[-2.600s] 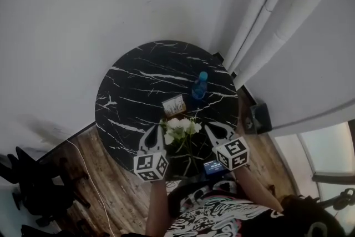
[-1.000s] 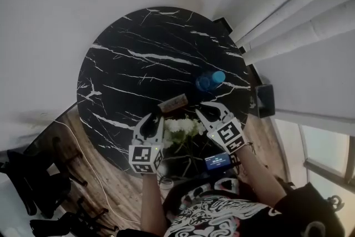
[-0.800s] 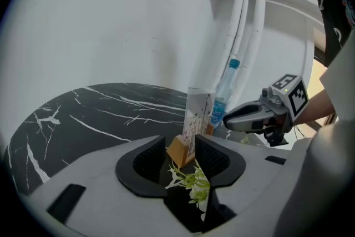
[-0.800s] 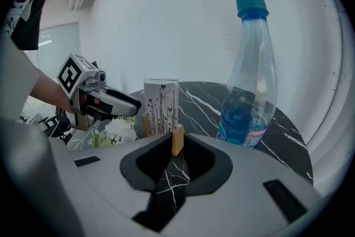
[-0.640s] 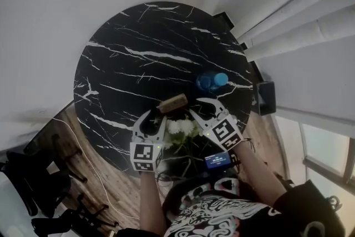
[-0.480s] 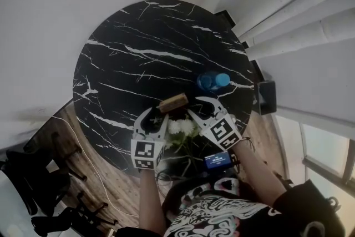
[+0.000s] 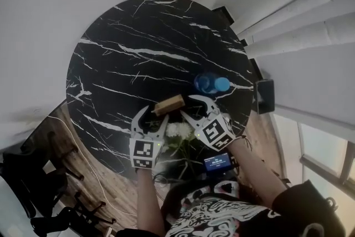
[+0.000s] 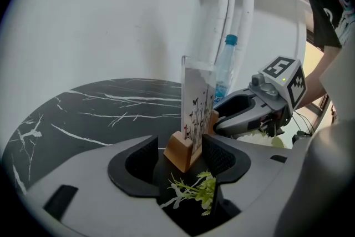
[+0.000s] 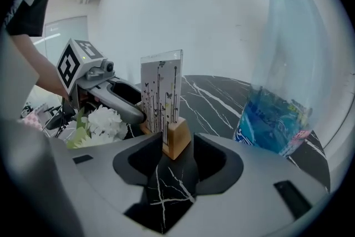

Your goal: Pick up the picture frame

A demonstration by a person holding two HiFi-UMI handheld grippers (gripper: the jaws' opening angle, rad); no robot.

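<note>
- Tabletop point(image 7: 138, 53): round, black marble with white veins. Everything on it crowds the 5–6 o'clock rim nearest the person.
- Left gripper point(image 7: 151, 119): comes in from 7 o'clock of the frame. Fingers are released and spread. The left gripper view shows one end of the frame's wooden base standing in the mouth between them, with a gap on either side.
- Right gripper point(image 7: 188, 107): comes in from 4 o'clock of the frame. Fingers are likewise released, and the other end of the base sits at their mouth, unpinched.
- Water bottle point(image 7: 212, 84): upright with a blue cap, at 2 o'clock of the frame and just beside the right gripper.
- Flowers point(image 7: 178, 130): a white bunch at 6 o'clock of the frame, between the two grippers.
- Picture frame point(image 7: 169, 104): a clear upright panel in a wooden base. It stands on the tabletop, bracketed end to end by both grippers.
- Step, as judged: final approach, grasp not yet made.
- Next move, as judged: ease one gripper's fingers further along the base, clench on the wood rather than the thin panel, then lift straight up, clear of the bottle and blooms.
</note>
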